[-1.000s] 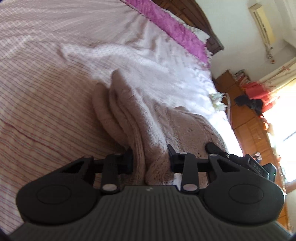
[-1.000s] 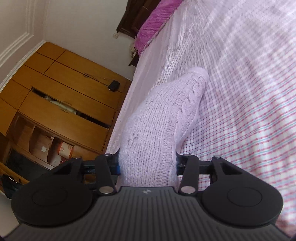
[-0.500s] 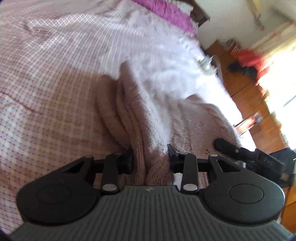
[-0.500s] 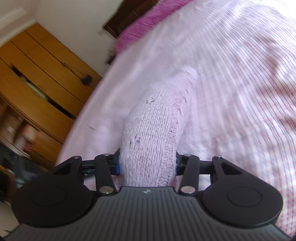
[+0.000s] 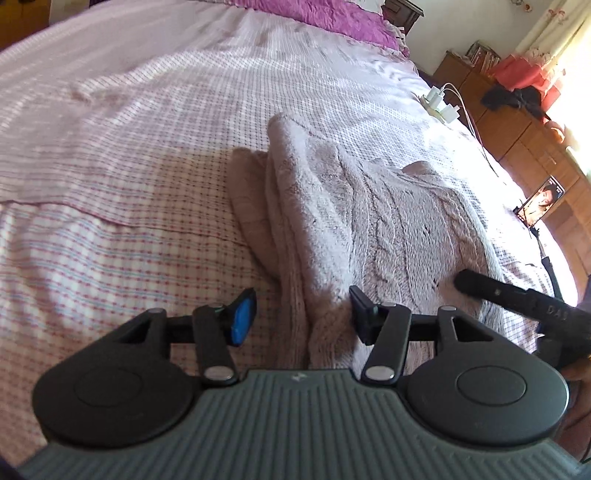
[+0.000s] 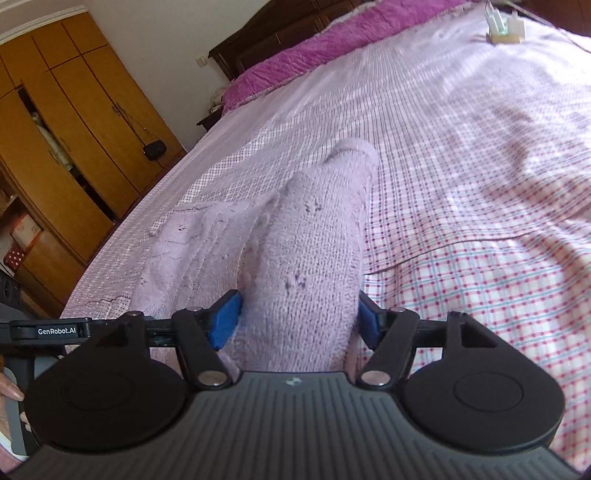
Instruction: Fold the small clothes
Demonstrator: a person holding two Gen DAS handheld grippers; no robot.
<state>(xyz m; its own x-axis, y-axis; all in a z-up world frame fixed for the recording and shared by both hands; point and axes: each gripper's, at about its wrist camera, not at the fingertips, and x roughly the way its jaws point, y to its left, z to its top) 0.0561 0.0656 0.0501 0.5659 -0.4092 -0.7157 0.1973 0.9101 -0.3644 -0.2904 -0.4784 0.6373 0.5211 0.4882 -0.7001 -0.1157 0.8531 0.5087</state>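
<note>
Now the pale knit sweater [image 5: 369,206] lies on the checked bedspread [image 5: 129,129], one side folded over into a long roll. Both grippers have just been opening. The left gripper [image 5: 301,314] stands open over the roll's near end, its blue pad clear of the knit. The right gripper [image 6: 297,317] is open too, the sleeve [image 6: 314,240] loose between its pads.

Pale pink cable-knit sweater [image 5: 369,206] lies on a pink-and-white checked bedsheet [image 5: 129,129]; magenta pillow [image 5: 332,22] at twelve o'clock.
</note>
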